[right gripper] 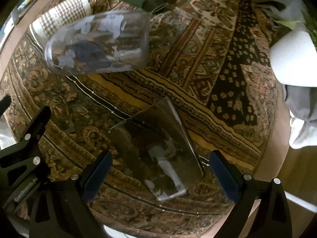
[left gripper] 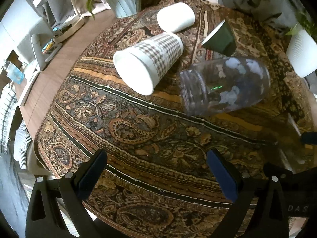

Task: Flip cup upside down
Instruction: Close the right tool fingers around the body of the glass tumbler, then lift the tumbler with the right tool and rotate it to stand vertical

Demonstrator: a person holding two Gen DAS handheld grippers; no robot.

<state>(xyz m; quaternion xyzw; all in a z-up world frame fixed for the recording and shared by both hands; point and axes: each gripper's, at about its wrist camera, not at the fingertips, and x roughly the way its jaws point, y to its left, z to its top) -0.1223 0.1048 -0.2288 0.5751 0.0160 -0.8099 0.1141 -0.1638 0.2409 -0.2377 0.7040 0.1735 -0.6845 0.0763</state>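
Note:
Several cups lie on their sides on a patterned cloth (left gripper: 138,130). In the left wrist view I see a checked paper cup (left gripper: 150,59), a white cup (left gripper: 175,16), a dark green cup (left gripper: 219,38) and a clear glass with pale flower prints (left gripper: 223,85). My left gripper (left gripper: 156,170) is open and empty, short of them. In the right wrist view a clear tapered glass (right gripper: 158,152) lies on its side between the fingers of my open right gripper (right gripper: 160,174), untouched. The flower-print glass (right gripper: 97,43) lies beyond it, with the checked cup (right gripper: 61,15) behind.
A pale ribbed flower pot (left gripper: 122,0) stands at the back of the table. A white pot (left gripper: 301,53) with a plant stands at the right; it also shows in the right wrist view (right gripper: 293,57). Wooden table top (left gripper: 59,63) and desk clutter lie left of the cloth.

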